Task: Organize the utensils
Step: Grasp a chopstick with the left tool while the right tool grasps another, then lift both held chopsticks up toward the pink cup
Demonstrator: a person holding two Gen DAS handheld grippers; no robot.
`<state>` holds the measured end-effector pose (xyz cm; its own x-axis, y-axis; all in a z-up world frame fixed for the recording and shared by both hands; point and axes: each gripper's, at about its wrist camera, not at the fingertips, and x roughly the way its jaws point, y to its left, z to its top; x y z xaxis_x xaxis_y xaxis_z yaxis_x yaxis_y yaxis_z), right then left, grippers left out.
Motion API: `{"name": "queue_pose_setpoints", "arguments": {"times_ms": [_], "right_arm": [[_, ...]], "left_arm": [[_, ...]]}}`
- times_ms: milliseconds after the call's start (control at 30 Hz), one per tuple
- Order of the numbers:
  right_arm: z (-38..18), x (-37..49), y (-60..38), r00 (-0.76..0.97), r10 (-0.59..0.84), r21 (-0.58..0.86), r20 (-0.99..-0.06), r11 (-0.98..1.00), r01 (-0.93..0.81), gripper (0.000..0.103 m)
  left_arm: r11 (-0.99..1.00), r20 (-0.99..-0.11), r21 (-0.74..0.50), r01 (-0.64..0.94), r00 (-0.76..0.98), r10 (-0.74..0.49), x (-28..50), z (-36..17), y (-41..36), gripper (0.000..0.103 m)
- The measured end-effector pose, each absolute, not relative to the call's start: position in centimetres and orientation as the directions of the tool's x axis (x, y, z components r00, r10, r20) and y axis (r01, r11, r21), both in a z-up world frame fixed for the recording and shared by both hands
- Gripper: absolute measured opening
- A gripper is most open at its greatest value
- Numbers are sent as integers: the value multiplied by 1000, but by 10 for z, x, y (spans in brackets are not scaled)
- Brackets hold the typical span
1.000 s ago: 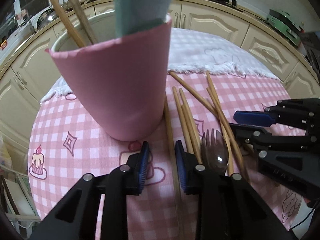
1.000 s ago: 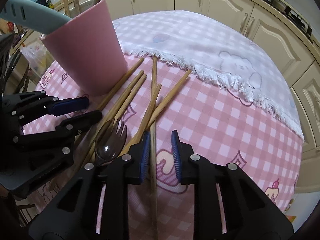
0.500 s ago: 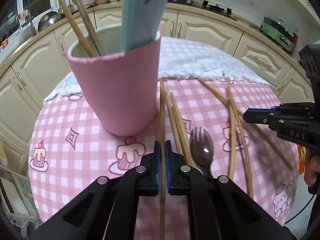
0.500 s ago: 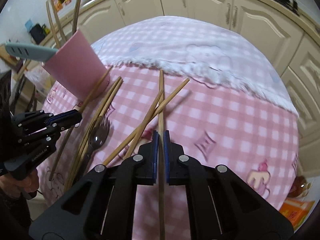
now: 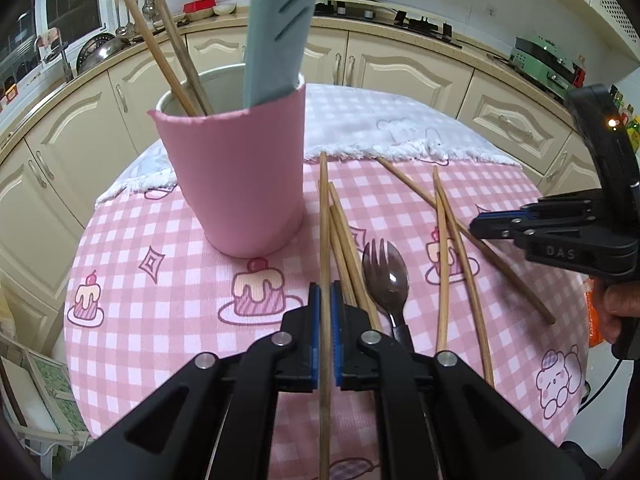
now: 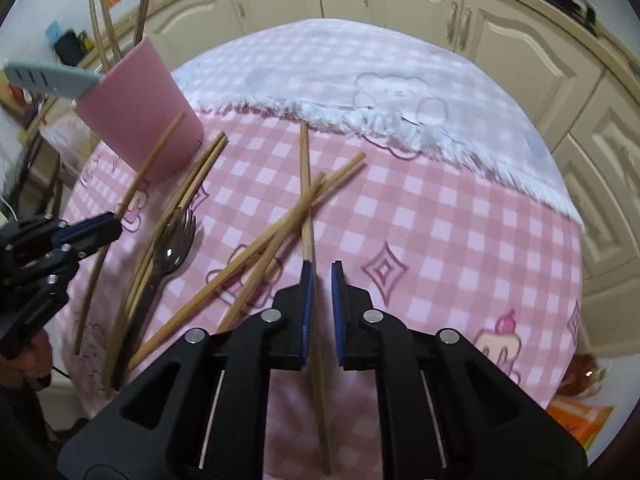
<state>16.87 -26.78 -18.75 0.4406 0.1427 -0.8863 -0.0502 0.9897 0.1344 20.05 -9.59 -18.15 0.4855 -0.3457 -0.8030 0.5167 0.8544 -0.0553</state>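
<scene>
- left claw (image 5: 325,312) is clamped tight on one long wooden chopstick (image 5: 324,216), stick running straight ahead along the fingers, lifted tip pointing just right of the tall pink cup (image 5: 236,168).
- so the cup sits ahead and slightly left of that tip, really close. left hand is the nearer one by far.
- right claw (image 6: 320,300) has just been opening; a second wooden chopstick (image 6: 306,200) lies between the pads, leaning on the left one, gap on the right, so not gripped i'd say.
- in the way: teal slotted spatula (image 5: 280,28) and two upright chopsticks (image 5: 160,40) already crowd the cup mouth.
- loose chopsticks (image 5: 452,256) and a dark plastic spork (image 5: 386,280) lie on the pink checked table (image 5: 160,320).
</scene>
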Motion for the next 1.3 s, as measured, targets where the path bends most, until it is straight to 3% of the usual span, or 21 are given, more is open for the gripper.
{"name": "queue_pose_setpoints", "arguments": {"times_ms": [67, 167, 233, 333, 400, 600, 867, 1100, 1300], "right_arm": [[-188, 174, -262, 427, 133, 116, -894, 991, -67, 47], [-187, 176, -258, 431, 137, 110, -892, 990, -86, 47], [-192, 181, -253, 410, 112, 80, -905, 992, -96, 37], [-196, 188, -249, 422, 74, 31, -904, 994, -108, 30], [-195, 194, -246, 431, 42, -10, -901, 993, -119, 5], [-178, 180, -265, 492, 159, 131, -856, 987, -91, 5], [-141, 148, -295, 663, 158, 205, -732, 979, -7, 5], [-108, 130, -324, 807, 101, 277, -581, 957, 80, 5], [-68, 127, -323, 883, 138, 344, -448, 939, 28, 5]], "left_arm": [[858, -802, -58, 511, 488, -344, 201, -181, -95, 5], [858, -800, -57, 511, 491, -345, 203, -179, -94, 5], [857, -801, -59, 512, 488, -347, 203, -179, -94, 5], [855, -804, -60, 515, 483, -347, 205, -181, -95, 5], [856, -803, -63, 514, 483, -349, 204, -181, -95, 5], [850, -774, -76, 521, 506, -380, 195, -170, -89, 5], [827, -687, -99, 553, 564, -459, 176, -140, -79, 5], [805, -558, -87, 586, 641, -527, 154, -101, -73, 5], [818, -413, -104, 565, 724, -553, 150, -59, -54, 5]]}}
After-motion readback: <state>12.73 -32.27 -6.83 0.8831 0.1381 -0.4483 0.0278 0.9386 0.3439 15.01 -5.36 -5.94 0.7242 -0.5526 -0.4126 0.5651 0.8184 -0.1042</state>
